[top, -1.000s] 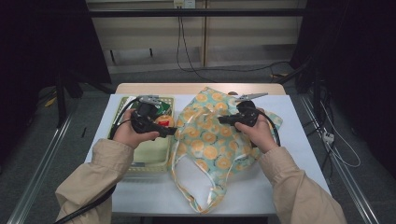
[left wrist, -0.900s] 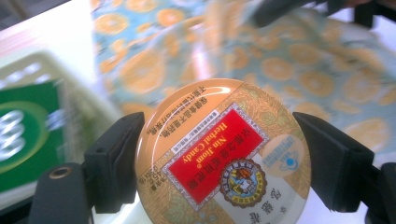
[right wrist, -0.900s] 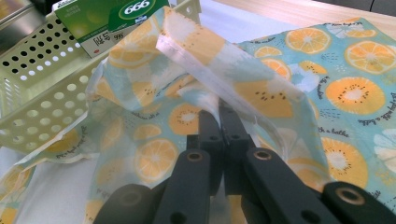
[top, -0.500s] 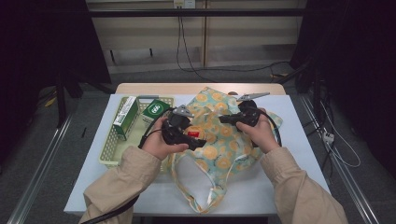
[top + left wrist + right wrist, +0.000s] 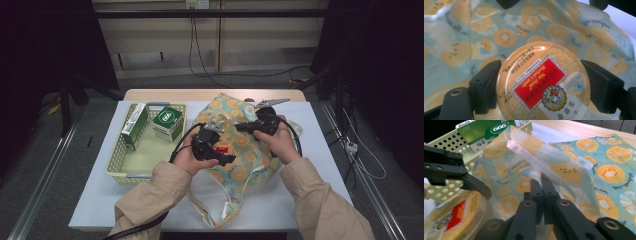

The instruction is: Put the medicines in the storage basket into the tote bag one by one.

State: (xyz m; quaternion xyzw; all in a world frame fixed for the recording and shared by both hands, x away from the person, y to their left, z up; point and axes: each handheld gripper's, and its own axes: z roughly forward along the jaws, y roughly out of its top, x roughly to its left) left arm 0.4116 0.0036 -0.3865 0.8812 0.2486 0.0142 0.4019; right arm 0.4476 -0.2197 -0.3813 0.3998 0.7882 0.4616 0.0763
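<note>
We held the round candy tin (image 5: pixel 544 83) in our left gripper (image 5: pixel 212 145), its jaws pressed against the tin's two sides, above the fruit-print bag (image 5: pixel 240 145) on the white table (image 5: pixel 320 150). Our right gripper (image 5: pixel 541 185) — jaws pressed together — pinched the bag's rim and held it up, beside the yellow basket (image 5: pixel 117 160) with two green boxes (image 5: pixel 167 122).
</note>
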